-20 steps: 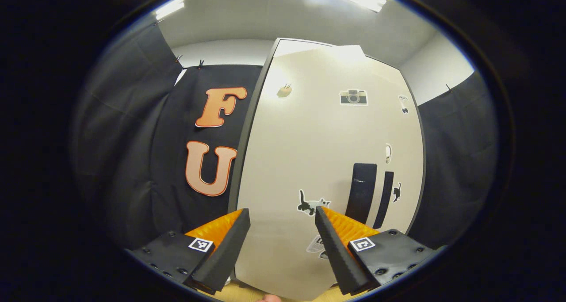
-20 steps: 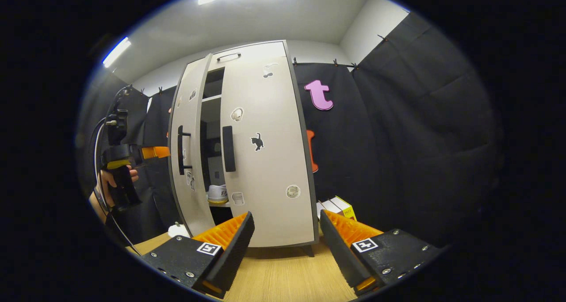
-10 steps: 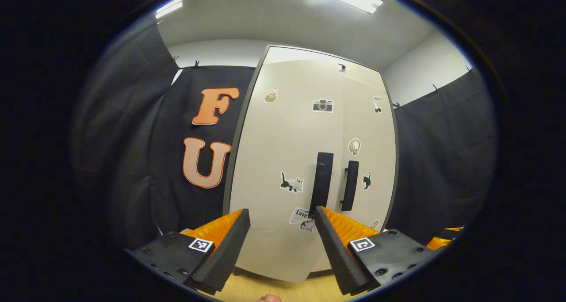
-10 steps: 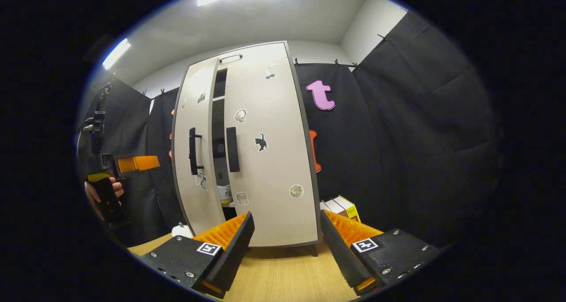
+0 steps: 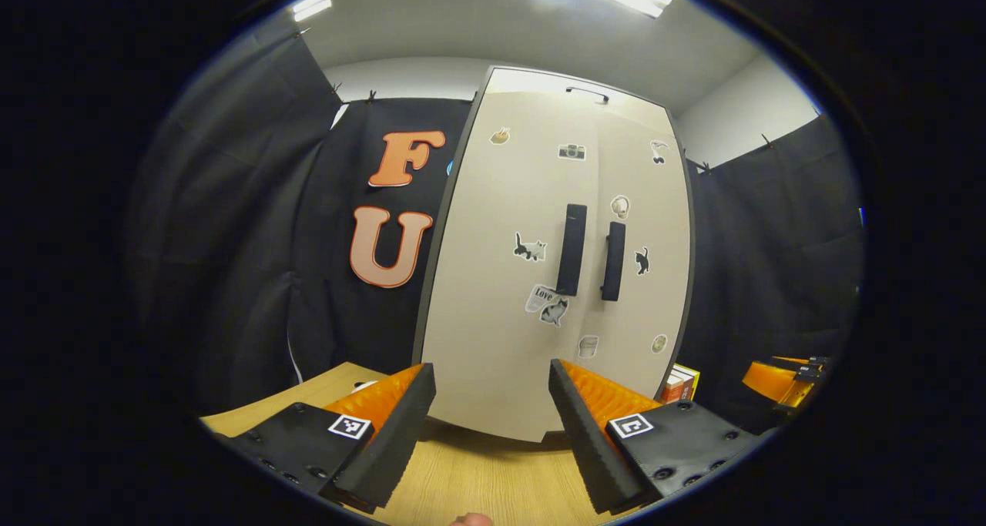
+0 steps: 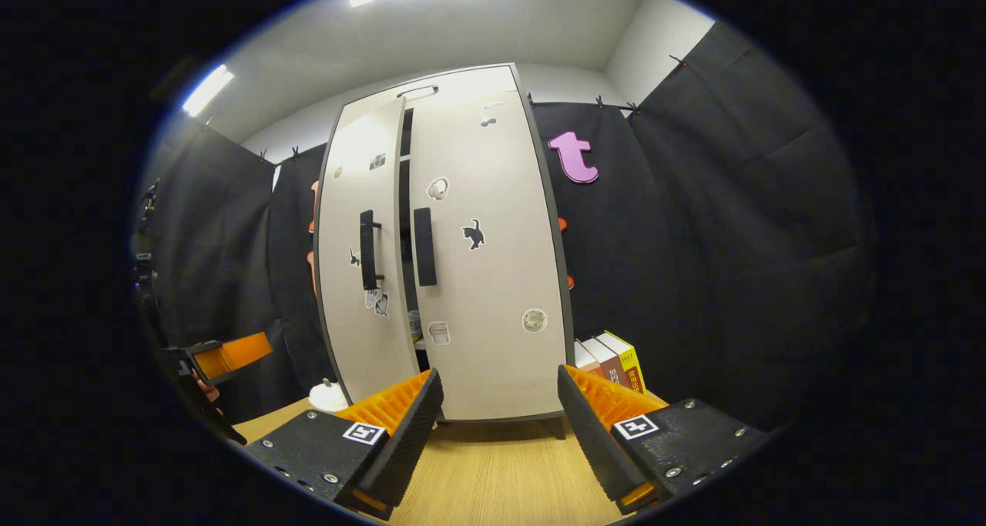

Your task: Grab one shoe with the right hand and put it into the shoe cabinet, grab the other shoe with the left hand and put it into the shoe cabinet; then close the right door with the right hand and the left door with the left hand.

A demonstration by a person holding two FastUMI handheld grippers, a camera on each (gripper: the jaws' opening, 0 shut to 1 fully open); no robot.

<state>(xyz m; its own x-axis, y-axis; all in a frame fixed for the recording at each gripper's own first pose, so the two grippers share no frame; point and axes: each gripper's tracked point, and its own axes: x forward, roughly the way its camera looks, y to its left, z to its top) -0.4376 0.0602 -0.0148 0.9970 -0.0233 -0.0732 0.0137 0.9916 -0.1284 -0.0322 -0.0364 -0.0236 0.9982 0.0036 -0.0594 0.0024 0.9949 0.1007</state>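
Note:
The tall pale shoe cabinet (image 5: 501, 341) stands on the wooden table, stickers on both doors. In the left gripper view the two doors look flush, their black handles (image 5: 571, 249) side by side. In the right gripper view the left door (image 6: 350, 202) stands a narrow crack ajar, and a sliver of a white shoe (image 6: 414, 326) shows in the dark gap. The right door (image 6: 493, 279) is shut. My left gripper (image 5: 490, 366) is open and empty, back from the cabinet front. My right gripper (image 6: 499, 372) is open and empty too, facing the right door from a distance.
Several books (image 6: 612, 356) stand at the cabinet's right foot, and a small white object (image 6: 330, 395) lies at its left foot. The other gripper (image 6: 223, 355) and a hand sit low at the left. The wooden table (image 6: 493, 472) runs in front.
The left door has swung from partly open to almost shut. My left gripper has drawn back and sunk lower, away from the door. The right gripper has hardly moved.

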